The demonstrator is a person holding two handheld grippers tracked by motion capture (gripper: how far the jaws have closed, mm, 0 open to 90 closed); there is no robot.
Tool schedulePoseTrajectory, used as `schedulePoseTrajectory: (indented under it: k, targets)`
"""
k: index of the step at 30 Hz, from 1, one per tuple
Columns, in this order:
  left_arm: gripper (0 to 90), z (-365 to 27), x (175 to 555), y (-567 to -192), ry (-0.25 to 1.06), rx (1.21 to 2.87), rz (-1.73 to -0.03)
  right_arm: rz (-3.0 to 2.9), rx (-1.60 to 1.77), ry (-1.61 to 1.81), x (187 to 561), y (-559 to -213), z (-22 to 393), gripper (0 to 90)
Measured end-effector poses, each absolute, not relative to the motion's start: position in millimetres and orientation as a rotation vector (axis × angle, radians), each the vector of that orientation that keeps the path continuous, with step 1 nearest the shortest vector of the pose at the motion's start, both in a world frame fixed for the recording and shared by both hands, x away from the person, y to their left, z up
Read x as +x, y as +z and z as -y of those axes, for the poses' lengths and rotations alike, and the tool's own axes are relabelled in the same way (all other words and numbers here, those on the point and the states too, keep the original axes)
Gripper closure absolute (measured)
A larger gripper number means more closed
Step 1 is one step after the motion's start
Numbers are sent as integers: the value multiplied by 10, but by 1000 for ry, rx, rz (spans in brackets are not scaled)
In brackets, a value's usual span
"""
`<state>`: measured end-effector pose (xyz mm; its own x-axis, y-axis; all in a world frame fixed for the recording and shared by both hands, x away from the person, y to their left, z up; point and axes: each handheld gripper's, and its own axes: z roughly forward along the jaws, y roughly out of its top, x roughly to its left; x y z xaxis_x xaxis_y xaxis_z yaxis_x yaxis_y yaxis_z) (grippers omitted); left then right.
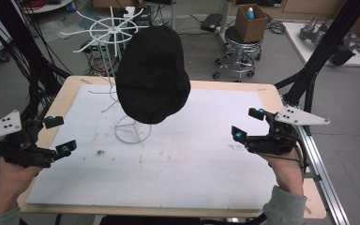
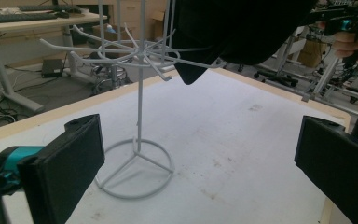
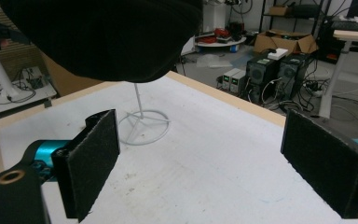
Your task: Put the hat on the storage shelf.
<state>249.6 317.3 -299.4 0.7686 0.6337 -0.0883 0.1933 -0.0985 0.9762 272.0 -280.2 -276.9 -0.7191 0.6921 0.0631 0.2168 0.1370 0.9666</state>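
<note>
One black cap (image 1: 153,75) on white wire stand (image 1: 132,130)

The cap (image 1: 153,75) is matt black cloth, seemingly a fine knit or weave. Under it, the rack (image 1: 132,130) is thin wire with a smooth white coating. Round the rack's foot, the bench (image 1: 215,159) has a matt white sheet, lightly stained, with a pale wood edge. Each tool (image 3: 205,154) has rough, matt black pads (image 3: 93,158).

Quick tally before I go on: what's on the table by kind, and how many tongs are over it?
Black hat: 1, hanging on the rack
White wire rack: 1
Tongs: 2, left and right, both open and empty
Total: 4
</note>
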Motion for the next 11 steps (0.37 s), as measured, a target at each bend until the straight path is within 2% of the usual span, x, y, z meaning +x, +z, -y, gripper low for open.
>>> schedulePoseTrajectory:
  k: [11]
  targets:
    - [18,-3157,2523,-3030,409,1676,-678,-2019,891,1615,2739,-2818,2855,109]
